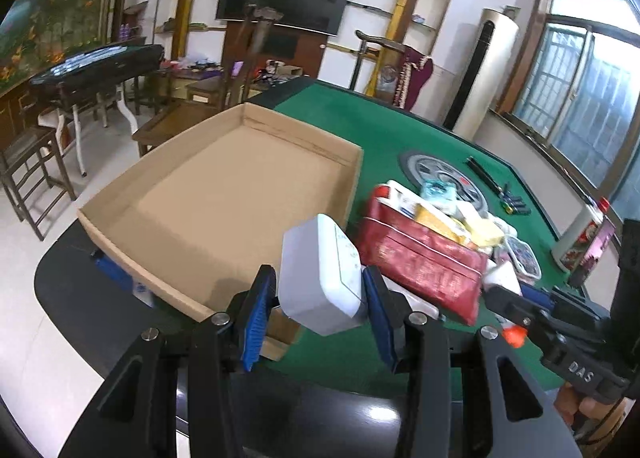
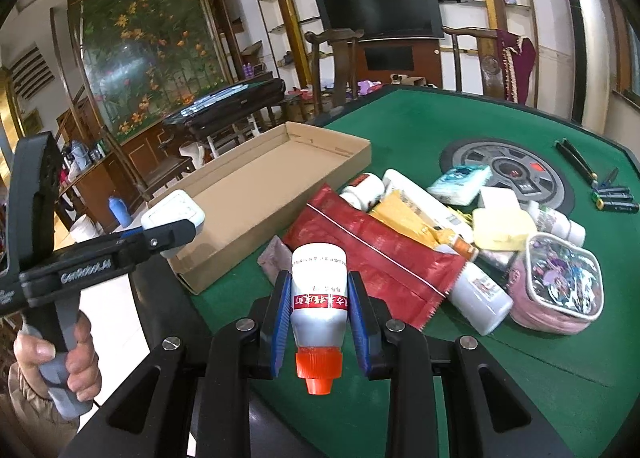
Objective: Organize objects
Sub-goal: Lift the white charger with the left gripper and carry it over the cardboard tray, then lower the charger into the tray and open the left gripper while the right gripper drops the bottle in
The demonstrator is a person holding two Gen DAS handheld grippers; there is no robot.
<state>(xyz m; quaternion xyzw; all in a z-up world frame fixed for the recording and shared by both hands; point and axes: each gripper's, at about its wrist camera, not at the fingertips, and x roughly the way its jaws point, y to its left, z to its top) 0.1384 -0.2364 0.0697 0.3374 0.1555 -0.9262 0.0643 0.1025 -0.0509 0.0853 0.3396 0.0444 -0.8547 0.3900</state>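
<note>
Clamped between the blue pads of the right gripper [image 2: 319, 308] is a white bottle [image 2: 318, 286] with a red label band and an orange cap, cap end toward the camera, held above the near edge of the green table [image 2: 520, 370]. Its jaws are closed on the bottle's sides. Over on the left wrist view, the left gripper [image 1: 320, 304] squeezes a white box-shaped item [image 1: 320, 278] (rounded corners, faint print on one face; what it is I cannot tell), held at the near right corner of the cardboard tray [image 1: 120, 236]; whether it is over the tray or just beside it I cannot tell. That tray sits on the table's left side, its inside bare brown card.

Just right of the tray lies a red foil pouch [image 2: 368, 254], and behind and beside it a heap: a white bottle [image 2: 362, 187], a yellow sponge-like block [image 2: 502, 227], a pale blue tissue pack [image 2: 460, 177], another white bottle [image 2: 480, 298] on its side, and a pink pouch with a clear printed front [image 2: 560, 282]. A round grey dial [image 2: 508, 169] is set in the table's middle, with dark pens [image 2: 612, 197] well apart to the right. A person's hand [image 2: 60, 354] grips the left tool's handle.
</note>
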